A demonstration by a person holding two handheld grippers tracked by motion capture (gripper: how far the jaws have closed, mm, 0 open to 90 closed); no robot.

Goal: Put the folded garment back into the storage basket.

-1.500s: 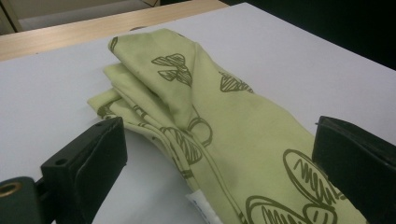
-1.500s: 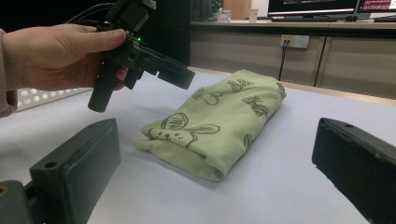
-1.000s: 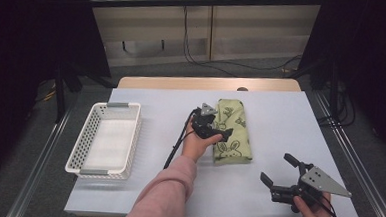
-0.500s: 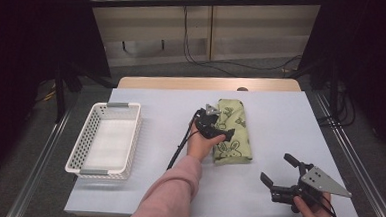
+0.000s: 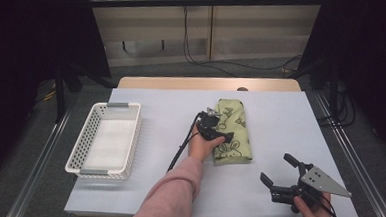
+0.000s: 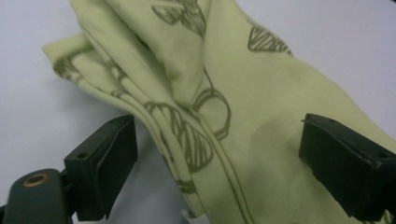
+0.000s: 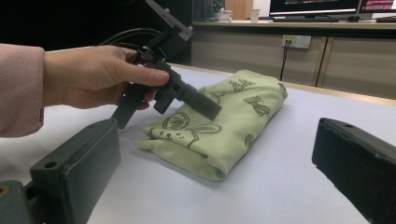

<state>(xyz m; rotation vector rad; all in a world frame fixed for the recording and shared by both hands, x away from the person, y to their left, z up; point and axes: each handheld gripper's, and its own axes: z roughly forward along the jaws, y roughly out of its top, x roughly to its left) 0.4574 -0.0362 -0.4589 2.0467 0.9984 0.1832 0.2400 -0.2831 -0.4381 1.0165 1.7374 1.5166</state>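
Note:
A folded pale green cloth printed with rabbit outlines lies mid-table. My left gripper, held by a hand in a pink sleeve, straddles the cloth's near left edge. In the left gripper view its jaws stand apart around the cloth's folded edge; they have just been closing, the layers lie between them and the pads are not pressing. My right gripper rests open near the front right corner, nothing between its fingers. It looks across at the cloth and the left gripper.
A white mesh basket stands at the table's left side, with nothing in it that I can see. The left gripper's black cable trails toward the front edge. Bare tabletop lies right of the cloth.
The left hand has shifted slightly right and nearer, bringing its gripper over the cloth's left edge. The right gripper has stayed in place.

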